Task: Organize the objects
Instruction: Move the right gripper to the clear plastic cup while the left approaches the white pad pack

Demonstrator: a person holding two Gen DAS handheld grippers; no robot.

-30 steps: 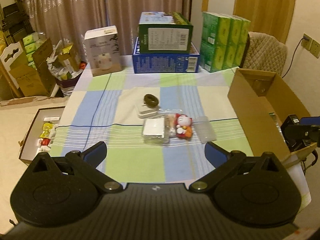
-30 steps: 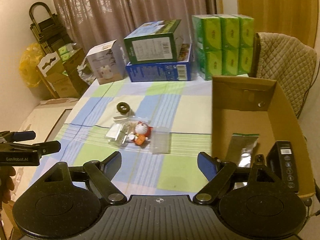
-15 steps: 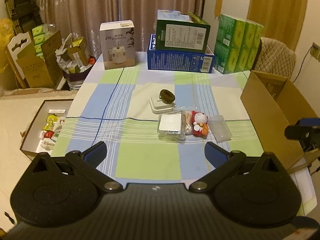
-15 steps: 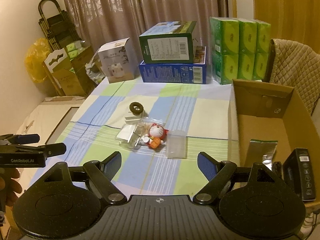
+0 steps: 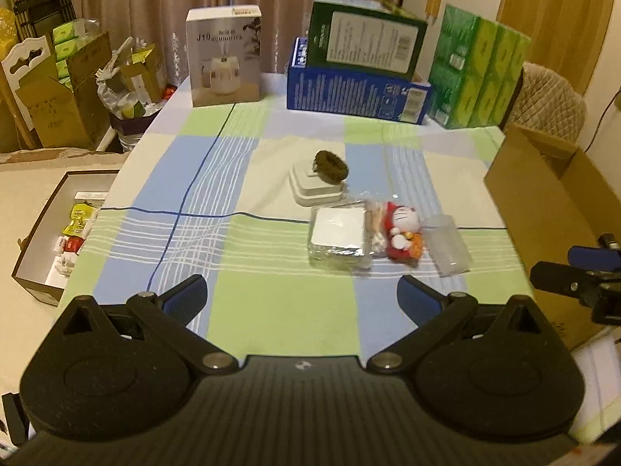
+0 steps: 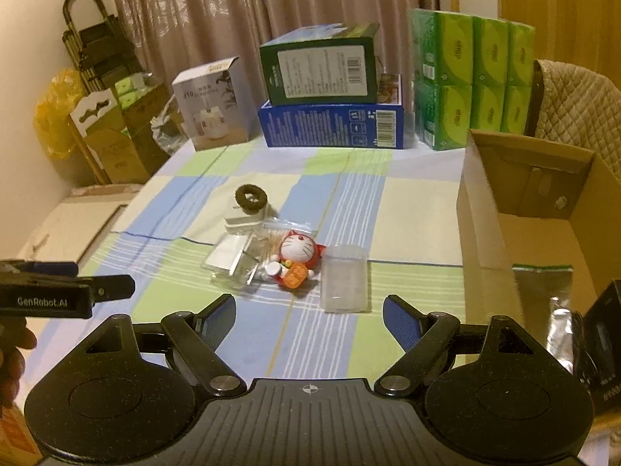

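Both grippers hang with jaws spread and nothing between them: the right gripper (image 6: pixel 308 316) and the left gripper (image 5: pixel 300 297). Taking the red cat toy (image 6: pixel 297 258) as landmark, the clear plastic cup (image 6: pixel 345 277) lies on its side just beside it, on the cardboard box (image 6: pixel 485 233) side, long axis pointing away from the right gripper. That gripper looks nearer; the foil packet (image 5: pixel 337 235), left of the toy, suits the left.
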